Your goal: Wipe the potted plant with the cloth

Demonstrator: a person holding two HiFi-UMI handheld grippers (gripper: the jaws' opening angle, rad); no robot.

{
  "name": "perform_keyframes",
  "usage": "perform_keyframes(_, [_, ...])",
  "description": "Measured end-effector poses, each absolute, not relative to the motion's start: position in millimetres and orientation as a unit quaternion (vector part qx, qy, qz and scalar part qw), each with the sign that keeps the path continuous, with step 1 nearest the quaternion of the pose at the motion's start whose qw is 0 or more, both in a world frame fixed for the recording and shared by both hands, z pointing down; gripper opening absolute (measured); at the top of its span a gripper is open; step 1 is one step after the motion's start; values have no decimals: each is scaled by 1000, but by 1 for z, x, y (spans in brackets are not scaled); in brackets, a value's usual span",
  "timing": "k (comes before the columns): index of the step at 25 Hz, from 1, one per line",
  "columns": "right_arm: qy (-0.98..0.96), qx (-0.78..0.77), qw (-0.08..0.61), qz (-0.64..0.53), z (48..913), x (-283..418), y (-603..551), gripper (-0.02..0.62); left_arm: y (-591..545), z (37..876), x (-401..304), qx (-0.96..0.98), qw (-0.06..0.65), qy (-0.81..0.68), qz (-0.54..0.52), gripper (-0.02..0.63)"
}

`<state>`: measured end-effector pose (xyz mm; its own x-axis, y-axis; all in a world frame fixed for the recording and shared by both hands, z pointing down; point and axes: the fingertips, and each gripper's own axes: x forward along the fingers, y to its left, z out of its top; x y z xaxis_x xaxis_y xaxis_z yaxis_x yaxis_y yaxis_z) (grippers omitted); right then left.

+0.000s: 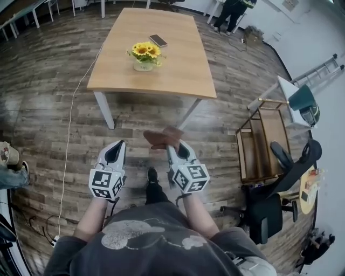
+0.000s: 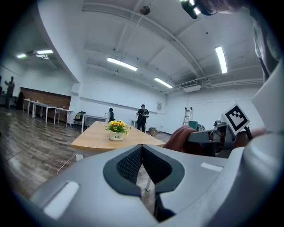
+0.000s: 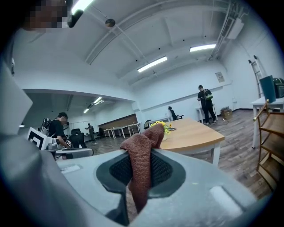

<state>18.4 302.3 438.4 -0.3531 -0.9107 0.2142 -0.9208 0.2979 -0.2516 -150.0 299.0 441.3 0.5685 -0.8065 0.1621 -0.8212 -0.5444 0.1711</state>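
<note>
A potted plant (image 1: 145, 55) with yellow flowers in a white pot stands on a wooden table (image 1: 178, 70) ahead of me; it also shows in the left gripper view as the potted plant (image 2: 117, 130) and, partly hidden by the cloth, in the right gripper view as the potted plant (image 3: 165, 128). My right gripper (image 1: 173, 146) is shut on a reddish-brown cloth (image 1: 160, 137), which bunches up between the jaws as the cloth (image 3: 141, 156). My left gripper (image 1: 115, 151) is shut with nothing in it. Both grippers hang over the floor, short of the table.
A phone (image 1: 158, 40) lies on the table behind the plant. A wooden cart (image 1: 262, 143) and a black office chair (image 1: 267, 207) stand to the right. A white cable (image 1: 69, 140) runs along the floor at left. A person (image 1: 230, 12) stands beyond the table.
</note>
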Motion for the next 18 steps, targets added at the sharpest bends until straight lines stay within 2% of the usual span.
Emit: perform_keyframes(18, [-817, 548, 19, 179, 441, 108, 128, 49, 138, 434, -77, 858, 104, -502, 28, 18])
